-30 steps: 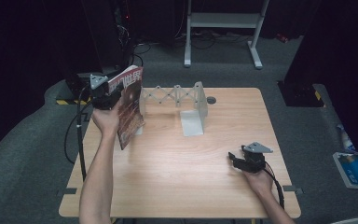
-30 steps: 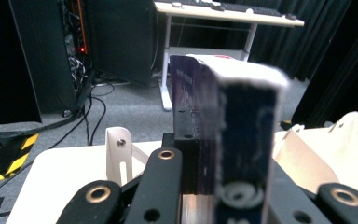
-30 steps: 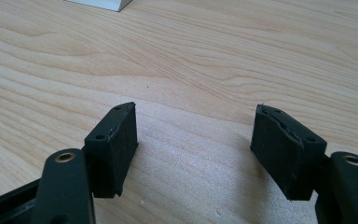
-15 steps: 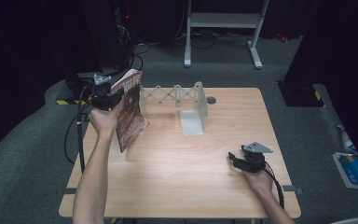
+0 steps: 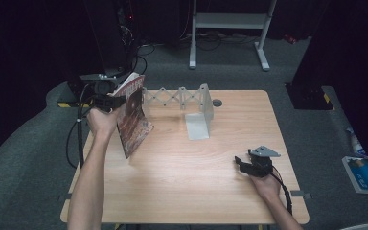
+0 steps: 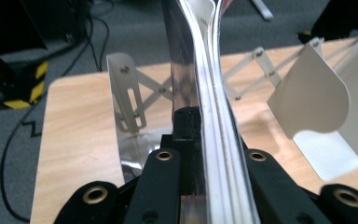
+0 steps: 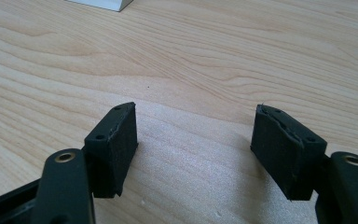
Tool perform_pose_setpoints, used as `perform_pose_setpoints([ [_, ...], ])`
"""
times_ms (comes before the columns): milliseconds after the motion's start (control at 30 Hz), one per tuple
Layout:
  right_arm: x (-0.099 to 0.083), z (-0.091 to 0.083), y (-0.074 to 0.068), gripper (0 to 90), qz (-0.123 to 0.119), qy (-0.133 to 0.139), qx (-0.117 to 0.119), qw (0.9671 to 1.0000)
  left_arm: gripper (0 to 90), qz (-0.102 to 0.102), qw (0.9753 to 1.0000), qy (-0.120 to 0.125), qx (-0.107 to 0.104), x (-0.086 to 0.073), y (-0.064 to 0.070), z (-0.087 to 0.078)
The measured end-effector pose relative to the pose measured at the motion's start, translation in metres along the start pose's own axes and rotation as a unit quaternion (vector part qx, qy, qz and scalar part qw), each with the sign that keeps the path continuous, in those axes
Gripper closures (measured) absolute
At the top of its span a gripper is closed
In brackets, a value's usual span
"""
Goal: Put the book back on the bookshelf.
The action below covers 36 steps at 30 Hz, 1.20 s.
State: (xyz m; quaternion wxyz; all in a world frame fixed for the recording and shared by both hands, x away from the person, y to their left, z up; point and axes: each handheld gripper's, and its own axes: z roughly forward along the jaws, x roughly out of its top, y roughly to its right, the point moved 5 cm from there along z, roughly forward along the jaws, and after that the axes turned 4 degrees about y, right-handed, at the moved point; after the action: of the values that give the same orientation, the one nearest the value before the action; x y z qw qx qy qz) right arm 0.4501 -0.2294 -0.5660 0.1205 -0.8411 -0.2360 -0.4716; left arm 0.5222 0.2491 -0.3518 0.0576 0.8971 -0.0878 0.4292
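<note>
1. Gripping a magazine (image 5: 133, 115) in the left gripper (image 5: 109, 101), jaws clamping its edge, lifting it upright over the table's (image 5: 182, 191) left side, beside the folding rack (image 5: 179, 98).
2. Resting the right gripper (image 5: 243, 163) near the front right, jaws gaping, holding nothing.

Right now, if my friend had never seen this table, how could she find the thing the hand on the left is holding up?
Start at the wooden table and look to its far left corner, beside the grey folding rack. There the left gripper pinches a thin magazine upright above the tabletop. It is the one glossy, reddish, printed thing; everything near it is plain grey metal.
</note>
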Motion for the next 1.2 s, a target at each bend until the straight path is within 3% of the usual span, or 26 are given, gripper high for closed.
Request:
perform_pose_setpoints([
  [233,0.000,0.000,0.000,31.3,-0.001,0.000,0.000,1.0000,83.4,0.001,0.9996,-0.028,0.006,0.002,0.001,-0.003],
  [733,0.000,0.000,0.000,31.3,-0.001,0.000,0.000,1.0000,84.3,-0.007,0.9996,0.028,0.009,0.003,0.003,-0.013],
  [1200,0.000,0.000,0.000,31.3,-0.001,0.000,0.000,1.0000,84.3,0.003,0.9976,0.066,0.021,0.003,0.004,-0.014],
])
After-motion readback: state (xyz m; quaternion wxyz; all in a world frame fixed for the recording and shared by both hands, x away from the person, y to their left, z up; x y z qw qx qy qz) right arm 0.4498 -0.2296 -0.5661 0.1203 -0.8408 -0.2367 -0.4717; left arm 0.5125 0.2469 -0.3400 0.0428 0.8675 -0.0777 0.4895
